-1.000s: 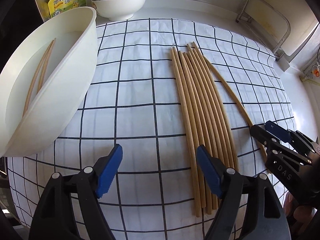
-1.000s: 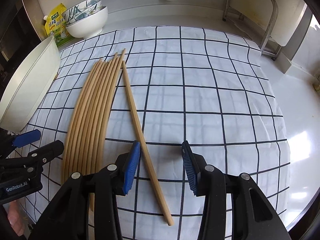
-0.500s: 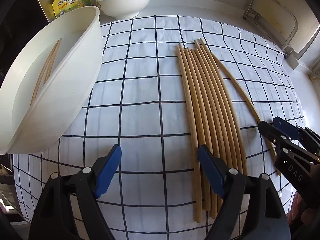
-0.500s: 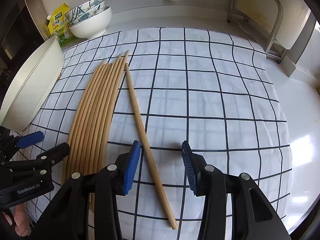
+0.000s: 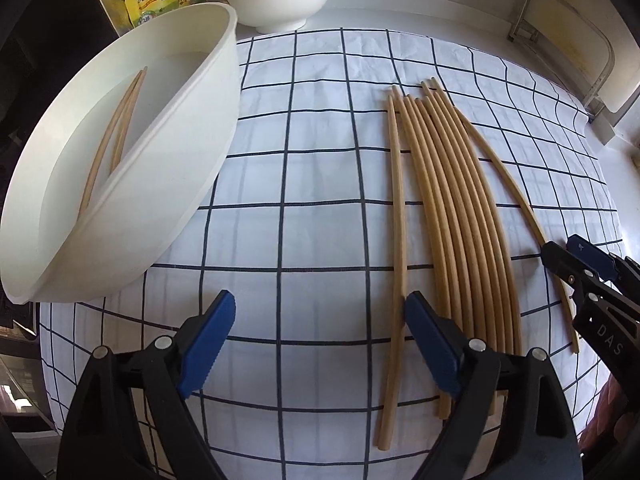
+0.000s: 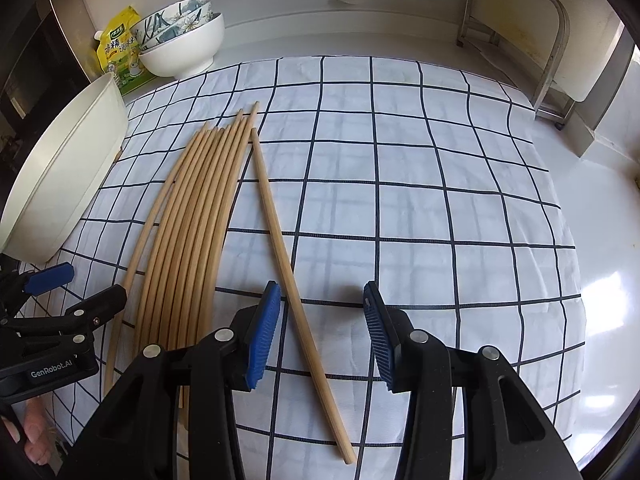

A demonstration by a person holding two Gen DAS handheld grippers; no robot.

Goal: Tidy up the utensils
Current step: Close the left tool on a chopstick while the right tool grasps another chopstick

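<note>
Spreading, the left gripper (image 5: 320, 336) and parted right gripper (image 6: 320, 332) hover empty over checked cloth (image 6: 400, 200).

You get bright daylight from the right, with glare on the white counter (image 6: 600, 300) and soft shadows across the checked cloth (image 6: 400, 200). Both fisheye views stay sharp but bend its grid lines, darkening at the corners.

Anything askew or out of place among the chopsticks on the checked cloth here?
Two strays. One chopstick lies apart on the right of the bundle, slanting between the open right gripper's jaws. Another has split off the bundle's left edge, against the inner pad of the left gripper, whose jaws are opening. Nothing looks spilled or damaged.
</note>
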